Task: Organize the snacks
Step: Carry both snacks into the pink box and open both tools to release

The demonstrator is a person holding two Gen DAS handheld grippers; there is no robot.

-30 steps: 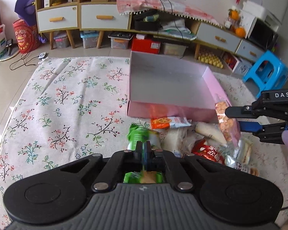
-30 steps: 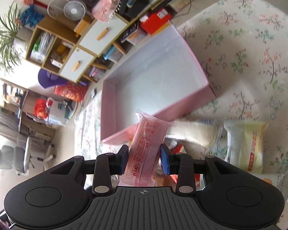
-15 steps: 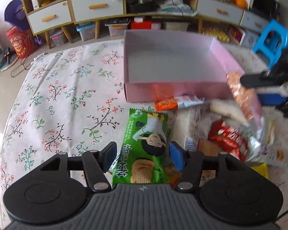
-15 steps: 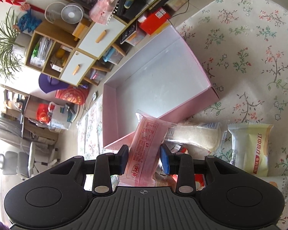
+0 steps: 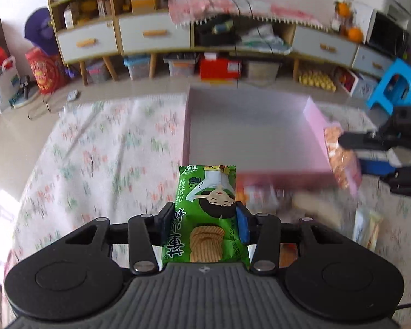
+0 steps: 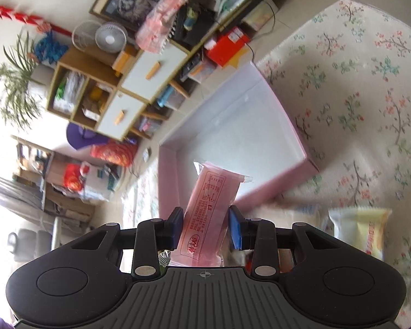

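The green biscuit packet (image 5: 209, 213) sits lengthwise between the pads of the left gripper (image 5: 205, 223), whose jaws are closing on it; its long axis runs straight away from the camera, its crimped end toward the pink box (image 5: 249, 137) ahead. The packet is glossy foil, flat and oblong, printed with a cartoon face and ridged biscuits. The box is shallow, square-cornered card with low pink walls and a pale bare floor, open on top, so there is free room inside it. Left of it the floral cloth (image 5: 101, 159) lies bare to its edge. The right gripper (image 6: 205, 229) is clamped on a pink snack packet (image 6: 209, 213), a slim clear-ended sachet tilted up toward the box's near wall. Just right of it a pale yellow packet (image 6: 361, 230) lies on the cloth beside the blurred snack pile (image 5: 287, 203).
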